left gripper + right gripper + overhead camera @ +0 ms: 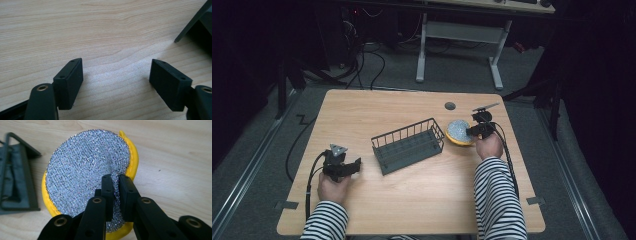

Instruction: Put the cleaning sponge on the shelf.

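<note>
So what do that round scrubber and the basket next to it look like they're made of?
The scrubber looks like a yellow sponge faced with glittery silver mesh, likely metallic thread; the mesh puckers where the right tongs pinch its edge, so it is soft. The basket seems to be thin metal wire with a matte dark grey coating, judging by its straight, slim bars. The table shows pale wood grain, possibly laminate.

i see my left gripper [116,80] low over the pale wood table [100,30], its two black jaws standing wide apart with only bare wood grain between them. a dark basket corner [197,25] juts in at upper right.
</note>
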